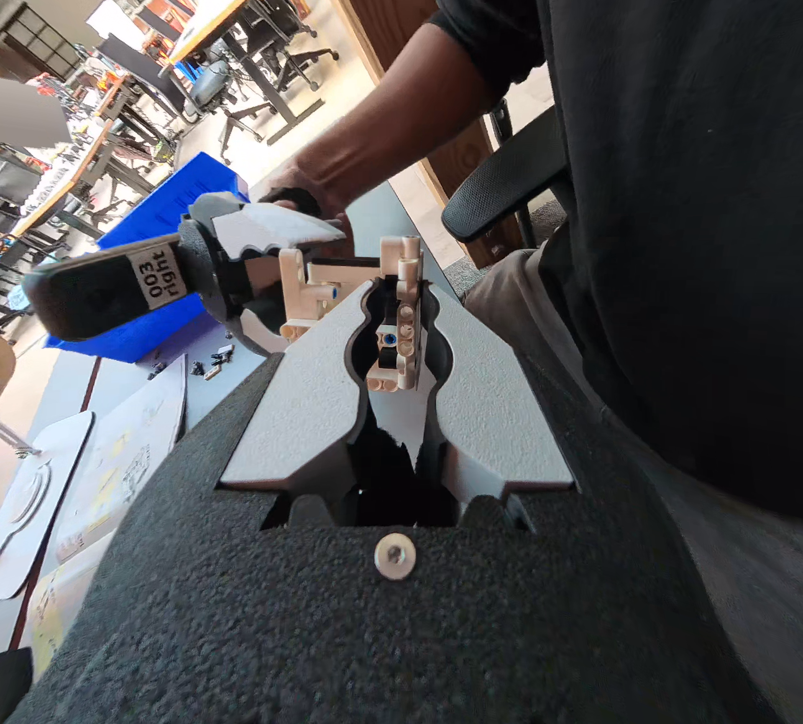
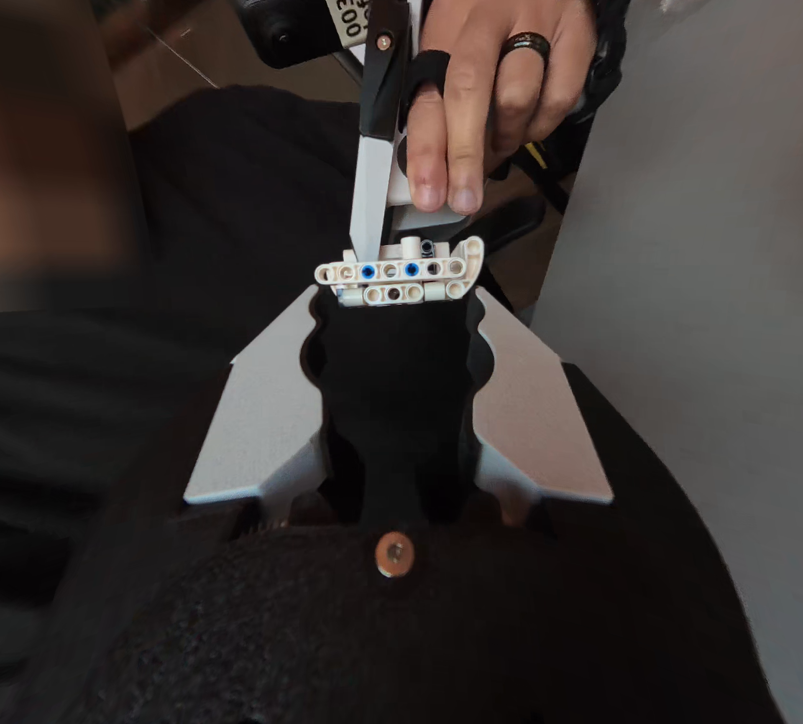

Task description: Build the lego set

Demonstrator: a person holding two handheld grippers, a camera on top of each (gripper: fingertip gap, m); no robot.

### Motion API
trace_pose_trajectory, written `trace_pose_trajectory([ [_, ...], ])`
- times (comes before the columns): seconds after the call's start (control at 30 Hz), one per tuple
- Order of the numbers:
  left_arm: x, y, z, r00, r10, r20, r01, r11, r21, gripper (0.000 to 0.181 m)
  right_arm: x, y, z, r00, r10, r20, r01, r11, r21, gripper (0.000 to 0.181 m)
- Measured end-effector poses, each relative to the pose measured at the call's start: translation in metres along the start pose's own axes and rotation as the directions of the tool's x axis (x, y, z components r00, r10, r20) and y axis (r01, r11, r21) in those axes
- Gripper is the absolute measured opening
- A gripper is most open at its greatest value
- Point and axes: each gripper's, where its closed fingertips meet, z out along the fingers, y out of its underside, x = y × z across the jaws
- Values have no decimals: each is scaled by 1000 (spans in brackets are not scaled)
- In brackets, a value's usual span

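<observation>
A white lego assembly of holed beams with blue and black pins (image 1: 397, 334) is held in the air between both grippers, above the person's lap. My left gripper (image 1: 397, 295) is shut on one end of it. My right gripper (image 1: 304, 290) comes in from the left, and its two fingers clamp the other end. In the right wrist view the assembly (image 2: 393, 275) spans the gap between my right gripper's tips (image 2: 396, 292). The left gripper (image 2: 395, 238) comes down onto it from above, with a hand (image 2: 478, 95) around it.
A blue bin (image 1: 165, 225) stands on the grey table (image 1: 382, 212) behind the right gripper. Several small loose lego pieces (image 1: 213, 360) lie by an instruction booklet (image 1: 130, 442) and a white board (image 1: 34, 507). A chair armrest (image 1: 499, 190) is at the right. Both grippers' tips are close together, under 4 cm apart.
</observation>
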Motion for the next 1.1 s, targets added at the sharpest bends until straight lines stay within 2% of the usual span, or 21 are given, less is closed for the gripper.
trace_pose_trajectory([
  [0.1,1,5,3,999,5,-38,-6,1000,-27,15,3,4,-2,998,-31,-58,31,999,9,60],
  [0.17,-1,5,5,999,8,-33,-9,1000,-28,15,3,2,-6,992,-60,-111,68,995,70,56],
  [0.27,-10,10,7,999,-44,20,45,999,-30,17,3,-3,-18,969,-74,-234,120,975,187,55],
  [0.37,-25,22,8,987,-107,122,111,993,-28,19,7,-4,-36,902,-78,-425,216,934,286,54],
  [0.43,-39,35,7,961,-156,228,168,985,-34,22,23,-2,-58,786,-15,-618,274,904,327,54],
  [0.53,-50,55,1,902,-277,331,298,954,-14,23,54,15,-95,484,73,-872,341,902,265,54],
  [0.6,-54,66,-5,848,-372,379,388,921,35,23,74,31,-115,276,84,-957,323,930,175,54],
  [0.67,-54,72,-10,797,-443,410,446,890,95,22,89,42,-125,144,69,-987,278,954,108,54],
  [0.73,-49,76,-14,757,-490,433,482,865,137,18,94,43,-129,80,56,-995,283,956,77,54],
  [0.97,-26,82,-27,685,-525,505,518,838,169,16,91,58,-134,15,79,-997,229,970,80,50],
  [1.0,-24,82,-28,678,-532,506,522,834,178,16,91,63,-132,17,80,-997,207,975,82,26],
  [1.1,-21,83,-33,657,-547,519,529,825,199,15,89,66,-133,-27,75,-997,218,974,67,45],
])
